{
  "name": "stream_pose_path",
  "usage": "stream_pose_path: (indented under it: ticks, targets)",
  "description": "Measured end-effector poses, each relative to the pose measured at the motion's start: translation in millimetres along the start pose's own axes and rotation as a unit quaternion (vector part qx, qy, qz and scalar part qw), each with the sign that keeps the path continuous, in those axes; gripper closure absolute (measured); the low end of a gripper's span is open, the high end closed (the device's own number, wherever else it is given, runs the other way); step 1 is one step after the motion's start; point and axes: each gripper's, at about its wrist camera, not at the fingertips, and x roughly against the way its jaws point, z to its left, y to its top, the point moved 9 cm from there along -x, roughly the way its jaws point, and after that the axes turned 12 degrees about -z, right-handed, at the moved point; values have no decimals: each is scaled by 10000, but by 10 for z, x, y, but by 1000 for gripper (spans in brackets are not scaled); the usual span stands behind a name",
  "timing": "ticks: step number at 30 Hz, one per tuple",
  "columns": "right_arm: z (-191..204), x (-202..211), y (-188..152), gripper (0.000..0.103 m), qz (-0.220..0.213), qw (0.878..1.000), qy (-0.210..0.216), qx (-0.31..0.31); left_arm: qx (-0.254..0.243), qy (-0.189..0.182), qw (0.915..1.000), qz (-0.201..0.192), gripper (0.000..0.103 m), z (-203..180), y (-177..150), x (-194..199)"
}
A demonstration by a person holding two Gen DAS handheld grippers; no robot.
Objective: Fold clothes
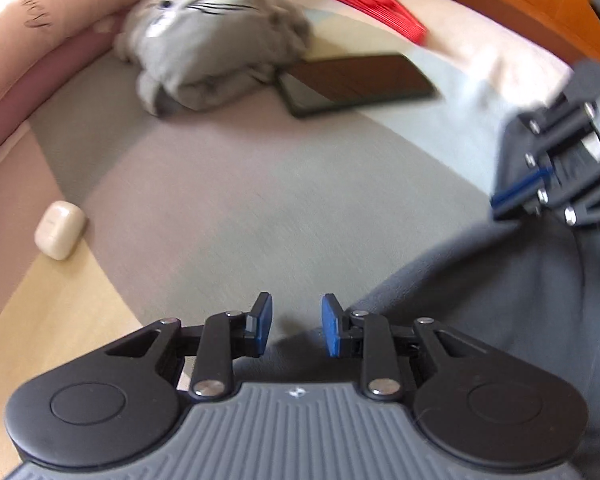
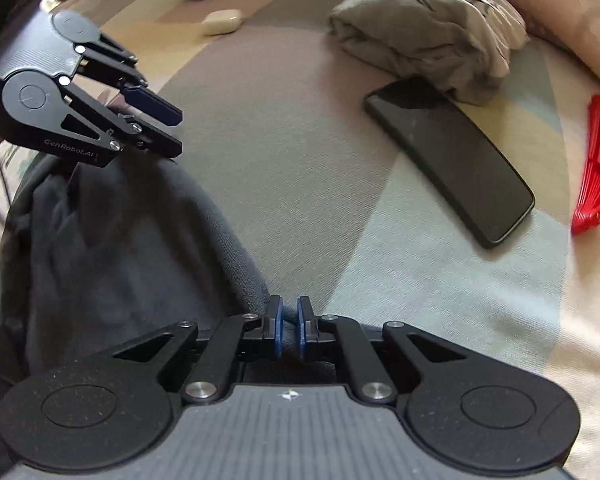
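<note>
Dark grey soft knit garment (image 2: 112,240) lies bunched on the bed (image 2: 300,152), near its front edge; the bed cover is woven fabric in grey, tan and pale blue panels. Left tongs (image 1: 296,330), black metal links with blue rubber pads, are spread apart with nothing between them, hovering just beside the garment's edge, tilted down toward the bed. Right tongs (image 2: 290,328) are nearly pressed together, a narrow gap left between the pads; garment edge lies right at the tips, but I cannot tell if any cloth is pinched. Toward the bed's far edge: folded light grey printed shirt (image 1: 216,44), soft and lumpy, with a flat glossy black phone (image 2: 452,156) touching it. Red ribbed plastic fan (image 1: 364,0) near the far right. Smooth white earbud case (image 1: 60,230) by the left edge.
</note>
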Motion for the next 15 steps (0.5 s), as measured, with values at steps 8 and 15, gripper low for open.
stream_pose_path:
  ticks: [8, 15]
  targets:
    - [136, -15, -27, 83, 124, 9928, 206, 1176, 84, -162, 9998, 126, 76, -143, -258, 183]
    - [63, -145, 22, 58, 461, 9800, 736, 1790, 171, -263, 9994, 162, 76, -128, -293, 196]
